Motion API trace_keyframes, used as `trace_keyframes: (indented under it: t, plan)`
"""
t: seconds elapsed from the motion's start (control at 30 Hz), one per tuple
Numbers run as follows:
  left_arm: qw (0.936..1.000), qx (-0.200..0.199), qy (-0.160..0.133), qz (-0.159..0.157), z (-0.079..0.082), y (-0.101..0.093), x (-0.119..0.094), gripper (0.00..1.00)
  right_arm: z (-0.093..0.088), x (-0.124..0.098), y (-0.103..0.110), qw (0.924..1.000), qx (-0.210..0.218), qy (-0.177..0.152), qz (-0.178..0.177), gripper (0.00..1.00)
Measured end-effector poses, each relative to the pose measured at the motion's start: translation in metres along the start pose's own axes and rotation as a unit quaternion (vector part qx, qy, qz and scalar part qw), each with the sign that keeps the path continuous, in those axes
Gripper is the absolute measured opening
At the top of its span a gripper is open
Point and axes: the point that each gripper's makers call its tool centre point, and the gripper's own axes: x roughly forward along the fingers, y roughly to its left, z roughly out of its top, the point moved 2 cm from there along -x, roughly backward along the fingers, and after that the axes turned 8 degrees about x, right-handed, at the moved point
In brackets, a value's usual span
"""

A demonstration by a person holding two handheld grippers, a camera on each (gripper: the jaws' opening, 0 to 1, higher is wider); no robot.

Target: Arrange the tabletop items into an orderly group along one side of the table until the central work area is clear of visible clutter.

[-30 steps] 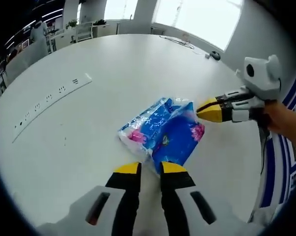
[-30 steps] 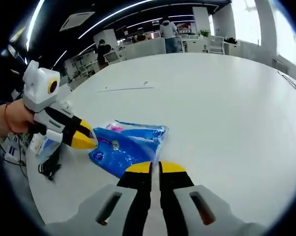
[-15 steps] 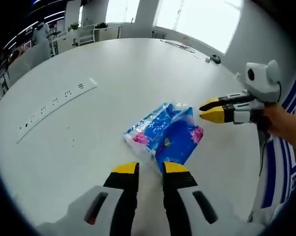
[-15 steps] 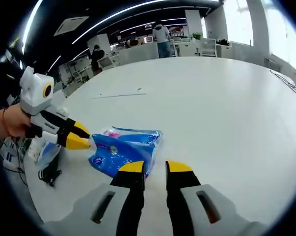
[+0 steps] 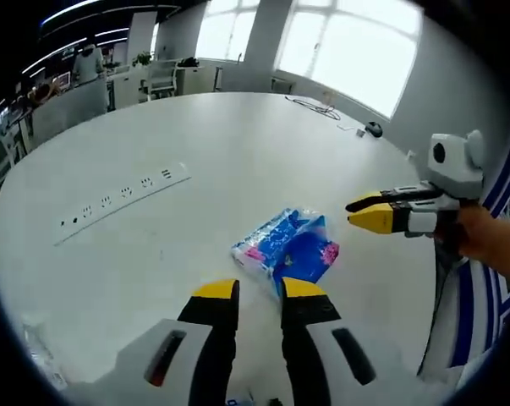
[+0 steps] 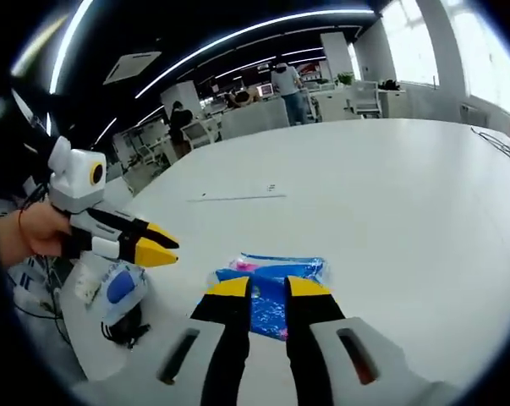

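On white table (image 5: 195,135), crinkled blue-and-pink plastic packet (image 5: 287,250), lying flat

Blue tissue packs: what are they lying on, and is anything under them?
The blue tissue packs lie on the bare white table, apart from the power strip. Whatever might be beneath them is covered.

blue plastic packet (image 5: 287,249), flat on table (image 5: 221,144)

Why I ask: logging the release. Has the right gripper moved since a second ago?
Yes. In the left gripper view the right gripper has drawn back from the blue packet, leaving bare table between them.
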Motion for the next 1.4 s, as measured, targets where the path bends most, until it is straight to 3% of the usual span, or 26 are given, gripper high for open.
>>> trace_keyframes:
  t: [0.2, 0.73, 1.1, 1.4]
  plan:
    - [0.9996, -0.007, -0.026, 0.013, 0.004, 0.008, -0.026, 0.16, 0.014, -0.004, 0.024, 0.9995, -0.022, -0.017, 0.013, 0.14]
    - [0.9970, 0.017, -0.068, 0.032, 0.010, 0.015, -0.090, 0.15, 0.026, -0.035, 0.054, 0.9986, -0.026, -0.046, 0.009, 0.21]
    - [0.9948, 0.003, -0.083, 0.059, -0.003, 0.033, -0.143, 0.17, 0.032, -0.045, 0.088, 0.9975, -0.030, -0.056, 0.030, 0.24]
    - [0.9930, -0.023, -0.082, 0.082, -0.032, 0.056, -0.181, 0.18, 0.026, -0.043, 0.113, 0.9971, -0.033, -0.052, 0.044, 0.25]
